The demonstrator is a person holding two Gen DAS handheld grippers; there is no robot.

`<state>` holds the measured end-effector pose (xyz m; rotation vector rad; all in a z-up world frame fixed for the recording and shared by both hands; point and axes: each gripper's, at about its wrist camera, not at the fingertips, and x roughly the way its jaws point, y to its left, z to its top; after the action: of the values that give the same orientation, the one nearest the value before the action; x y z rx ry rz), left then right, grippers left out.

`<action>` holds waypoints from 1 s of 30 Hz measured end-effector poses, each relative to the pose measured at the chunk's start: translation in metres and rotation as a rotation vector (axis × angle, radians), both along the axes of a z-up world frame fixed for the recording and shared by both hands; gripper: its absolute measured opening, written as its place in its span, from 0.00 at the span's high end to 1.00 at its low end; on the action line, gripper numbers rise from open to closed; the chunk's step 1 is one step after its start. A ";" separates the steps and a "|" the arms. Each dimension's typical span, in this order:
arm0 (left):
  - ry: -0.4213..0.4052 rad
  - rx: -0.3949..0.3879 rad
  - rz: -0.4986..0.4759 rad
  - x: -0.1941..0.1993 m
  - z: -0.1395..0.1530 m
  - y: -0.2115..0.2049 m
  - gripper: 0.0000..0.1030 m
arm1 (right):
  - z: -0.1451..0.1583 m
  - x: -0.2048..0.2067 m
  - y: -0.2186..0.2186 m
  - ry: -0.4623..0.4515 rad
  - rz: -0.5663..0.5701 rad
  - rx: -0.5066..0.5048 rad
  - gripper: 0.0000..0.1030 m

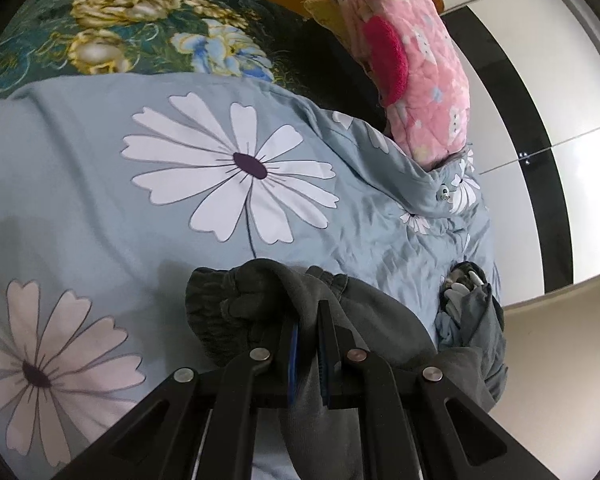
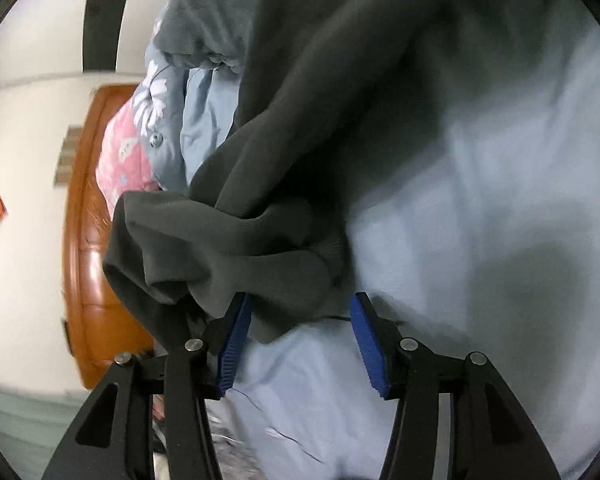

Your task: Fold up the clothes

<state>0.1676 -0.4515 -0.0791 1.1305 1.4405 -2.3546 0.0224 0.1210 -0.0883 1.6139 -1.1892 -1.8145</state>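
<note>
A dark grey garment (image 1: 260,300) with an elastic gathered edge lies on a light blue daisy-print bedcover (image 1: 100,184). My left gripper (image 1: 309,320) is shut on a fold of it near the gathered edge. In the right wrist view the same grey garment (image 2: 280,208) is bunched in front of my right gripper (image 2: 298,308). Its blue pads (image 2: 370,344) stand wide apart, with a lobe of the cloth lying between the jaws.
A pink quilted blanket (image 1: 420,72) lies at the bed's far side, by a wooden headboard (image 2: 88,240). A dark green floral cover (image 1: 120,32) lies beyond the blue one. White wardrobe doors (image 1: 560,100) stand past the bed edge.
</note>
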 end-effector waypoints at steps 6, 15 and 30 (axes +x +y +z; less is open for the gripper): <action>-0.006 0.005 0.003 0.016 0.003 0.003 0.92 | 0.020 0.006 -0.002 0.015 -0.122 -0.011 0.89; 0.092 0.033 -0.053 0.059 0.026 0.026 0.92 | 0.188 0.063 0.112 0.445 -0.183 0.167 0.91; -0.062 -0.018 -0.100 0.107 -0.014 0.086 0.91 | 0.056 0.181 0.254 0.067 -0.423 0.316 0.85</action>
<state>0.2746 -0.3651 -0.0932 1.2872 1.3704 -2.3695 0.2038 0.3750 -0.0327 1.5266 -1.3438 -2.4056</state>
